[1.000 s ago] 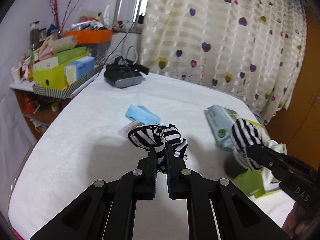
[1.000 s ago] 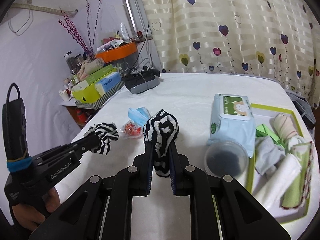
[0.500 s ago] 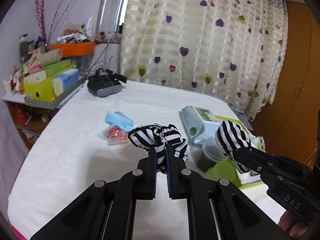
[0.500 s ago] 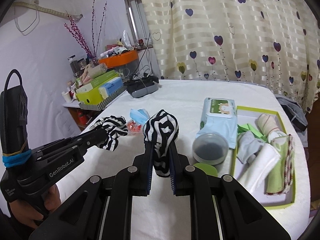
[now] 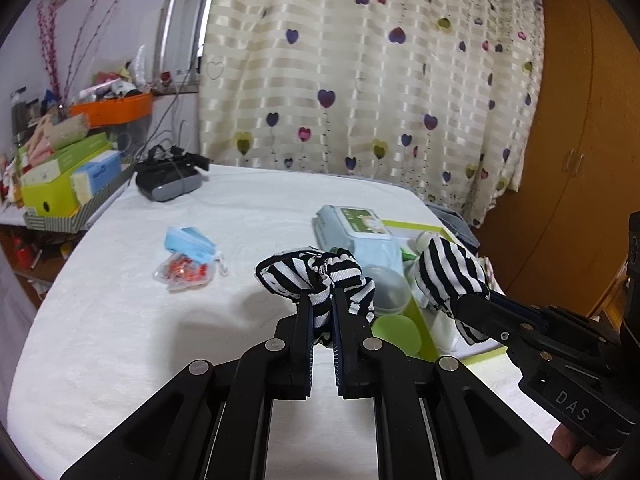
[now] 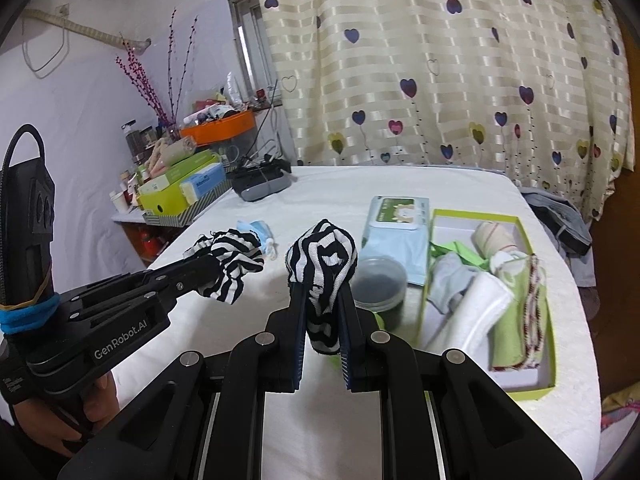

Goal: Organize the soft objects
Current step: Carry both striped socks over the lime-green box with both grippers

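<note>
Before you on the white-clothed table (image 6: 460, 184), the pale blue wipes pack (image 6: 396, 236) lies left of the green-rimmed cardboard box (image 6: 554, 360) of folded cloths (image 6: 480, 304), the round lidded plastic tub (image 6: 378, 280) just before it.

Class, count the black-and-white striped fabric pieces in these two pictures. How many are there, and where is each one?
2. One striped piece is clamped in the left gripper, the other striped piece in the right gripper, both above the white table. More could be hidden in the green box.

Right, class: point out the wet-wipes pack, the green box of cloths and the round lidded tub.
wet-wipes pack (image 6: 401, 210): right wrist view, on its green label.
green box (image 6: 549, 322): right wrist view, on its right wall.
round tub (image 6: 378, 279): right wrist view, on its lid.
</note>
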Tool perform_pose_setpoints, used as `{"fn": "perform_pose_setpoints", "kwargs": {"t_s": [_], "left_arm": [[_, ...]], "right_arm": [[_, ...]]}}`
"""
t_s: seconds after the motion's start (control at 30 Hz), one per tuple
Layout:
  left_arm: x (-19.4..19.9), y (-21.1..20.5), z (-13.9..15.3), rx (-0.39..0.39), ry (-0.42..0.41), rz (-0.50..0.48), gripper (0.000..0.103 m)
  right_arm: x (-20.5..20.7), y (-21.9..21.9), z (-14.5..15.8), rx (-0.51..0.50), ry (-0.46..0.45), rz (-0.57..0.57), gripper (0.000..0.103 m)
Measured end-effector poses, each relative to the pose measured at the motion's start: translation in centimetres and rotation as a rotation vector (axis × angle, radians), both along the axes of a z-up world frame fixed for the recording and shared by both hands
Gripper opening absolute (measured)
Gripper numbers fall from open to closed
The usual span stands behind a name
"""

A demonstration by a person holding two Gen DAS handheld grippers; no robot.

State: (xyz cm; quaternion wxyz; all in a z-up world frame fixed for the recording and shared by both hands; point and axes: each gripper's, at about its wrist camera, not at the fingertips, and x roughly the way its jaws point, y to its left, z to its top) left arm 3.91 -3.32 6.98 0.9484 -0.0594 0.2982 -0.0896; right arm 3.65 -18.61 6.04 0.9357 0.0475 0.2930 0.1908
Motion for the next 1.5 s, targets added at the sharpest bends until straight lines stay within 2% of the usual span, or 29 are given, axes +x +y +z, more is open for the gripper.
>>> {"fn": "perform_pose_setpoints", "kwargs": {"t_s": [1.07,1.5], "left_arm": [[1.3,-9.0,-0.6,0.037,0.023,-0.145,0.008],[2.2,-12.3,-1.2,0.013,0.041,-0.222,0.008]], "right_arm": [[0.3,-7.7,-1.9,0.05,0.035,-0.102,0.015],[0.6,-11.2,-2.8,0.057,0.059,-0.169,0.015]]}}
